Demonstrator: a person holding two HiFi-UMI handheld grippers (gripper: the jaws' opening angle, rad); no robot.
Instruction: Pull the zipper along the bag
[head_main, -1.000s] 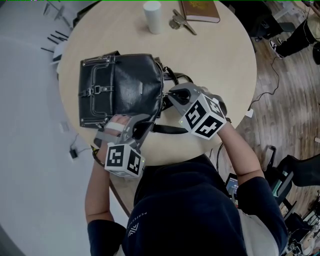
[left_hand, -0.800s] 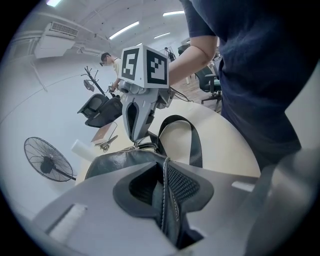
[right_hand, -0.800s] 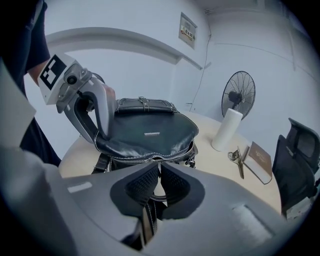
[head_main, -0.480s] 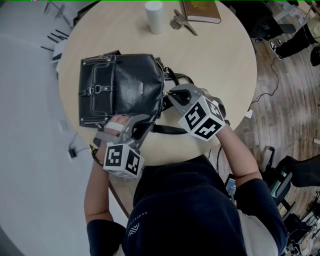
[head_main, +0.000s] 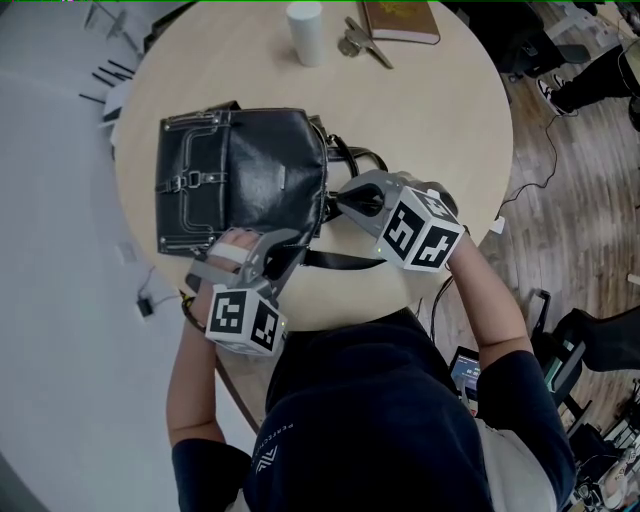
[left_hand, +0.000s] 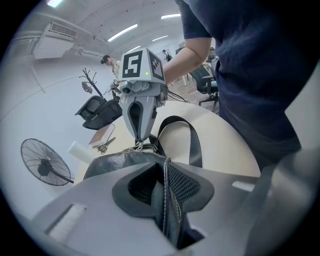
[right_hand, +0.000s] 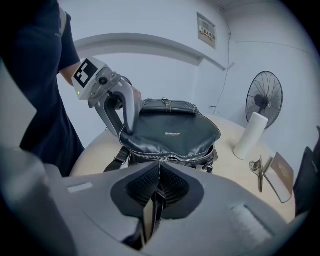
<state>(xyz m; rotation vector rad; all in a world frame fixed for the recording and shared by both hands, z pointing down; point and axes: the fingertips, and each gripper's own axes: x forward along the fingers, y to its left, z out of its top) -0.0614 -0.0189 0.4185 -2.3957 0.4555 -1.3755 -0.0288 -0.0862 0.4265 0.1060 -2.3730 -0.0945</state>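
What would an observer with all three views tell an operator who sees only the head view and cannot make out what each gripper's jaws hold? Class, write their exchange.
Operator: Right side first: anything held?
Observer: The right gripper pinches the stitched zipper pull; its jaws have just been closing.
Operator: And the other?
Observer: The left gripper clamps the bag by its stitched seam; its jaws have just been opening slightly.
Operator: How far along is the pull?
Observer: Partway along the zipper, not at either end.
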